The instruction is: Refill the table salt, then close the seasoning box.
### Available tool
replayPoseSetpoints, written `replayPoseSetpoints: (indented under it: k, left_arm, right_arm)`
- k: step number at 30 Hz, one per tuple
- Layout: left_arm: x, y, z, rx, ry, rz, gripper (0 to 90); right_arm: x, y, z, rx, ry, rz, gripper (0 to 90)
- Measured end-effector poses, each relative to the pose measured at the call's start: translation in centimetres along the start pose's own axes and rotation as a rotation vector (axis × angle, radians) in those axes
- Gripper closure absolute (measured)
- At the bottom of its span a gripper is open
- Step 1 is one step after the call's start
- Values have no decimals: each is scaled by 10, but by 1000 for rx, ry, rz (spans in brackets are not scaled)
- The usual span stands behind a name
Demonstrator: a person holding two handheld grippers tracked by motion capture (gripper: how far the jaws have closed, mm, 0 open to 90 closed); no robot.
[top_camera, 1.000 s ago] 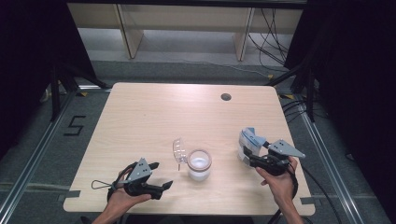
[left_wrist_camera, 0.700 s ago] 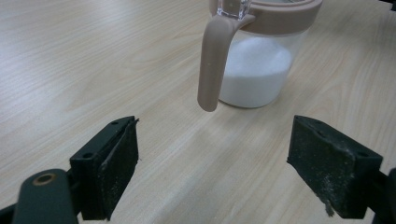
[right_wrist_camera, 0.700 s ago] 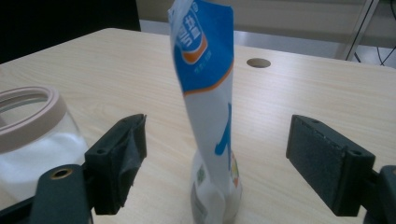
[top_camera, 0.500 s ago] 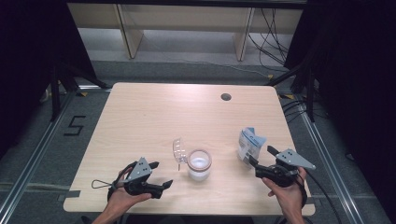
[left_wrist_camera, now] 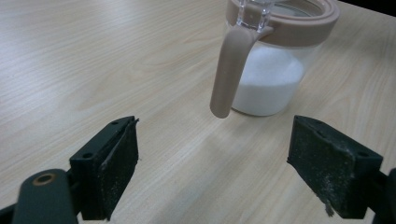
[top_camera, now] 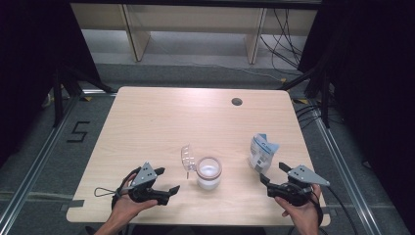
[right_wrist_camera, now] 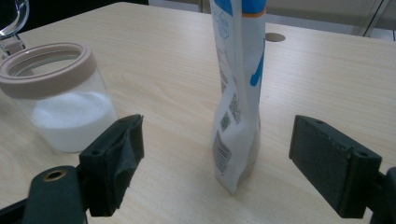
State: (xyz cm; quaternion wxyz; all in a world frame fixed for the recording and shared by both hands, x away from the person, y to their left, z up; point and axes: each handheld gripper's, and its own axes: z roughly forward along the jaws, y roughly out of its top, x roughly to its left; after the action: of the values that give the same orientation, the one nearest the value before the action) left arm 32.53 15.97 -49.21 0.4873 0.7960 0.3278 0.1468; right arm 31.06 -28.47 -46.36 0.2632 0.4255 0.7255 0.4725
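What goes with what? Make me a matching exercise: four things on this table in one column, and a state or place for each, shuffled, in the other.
1. jar
2. pouch
3. left gripper
4. cable hole

a. standing upright, white and blue
b. far side of the table
c. open, empty, near the front edge
d. lid flipped up, white powder inside

Pairs: 1-d, 2-a, 3-c, 4-b

Bare wooden desk in a dark-curtained bay

The desk (top_camera: 161, 122) is light wood grain with rounded corners and a round cable hole (top_camera: 237, 102) near its far right edge. It stands on a grey floor (top_camera: 195, 76) where a mark that looks like a "5" (top_camera: 79, 132) lies to the left. Behind it runs a pale shelf unit (top_camera: 195, 19), cables (top_camera: 279, 39) trailing beside it; black curtains (top_camera: 377, 73) close both sides.
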Motion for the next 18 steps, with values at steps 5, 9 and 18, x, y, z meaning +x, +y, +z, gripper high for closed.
replayPoseSetpoints:
  k: [5,9,18]
  left_arm:
    - [1,1,0,-7,12,-23,157]
    - [1,1,0,-5,16,-19,157]
    - [2,3,1,-8,14,-23,158]
  right_arm:
    - [3,-3,-4,13,5,8,188]
    - [5,-5,-8,28,10,8,187]
    - [7,-9,-15,41,3,12,188]
